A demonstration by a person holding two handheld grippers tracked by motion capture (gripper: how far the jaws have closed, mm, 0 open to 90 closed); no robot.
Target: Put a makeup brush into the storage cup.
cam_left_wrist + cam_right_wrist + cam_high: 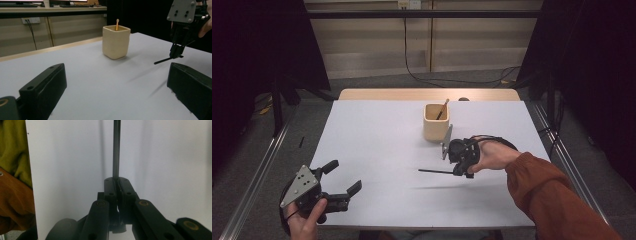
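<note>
Cup at upper centre has one stick in it; right gripper pinches a rod, left gripper gapes at lower left.

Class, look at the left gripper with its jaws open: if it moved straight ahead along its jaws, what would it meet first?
Probably the cream cup, which stands ahead between the left gripper's open jaws; depth is uncertain, and bare table lies before it.

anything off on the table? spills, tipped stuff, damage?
Nothing stands out. The cream cup stands upright on the white table with a wooden stick leaning inside it. The right gripper is clamped on a thin black stick, held level above the table. The left gripper is open and holds nothing.
</note>
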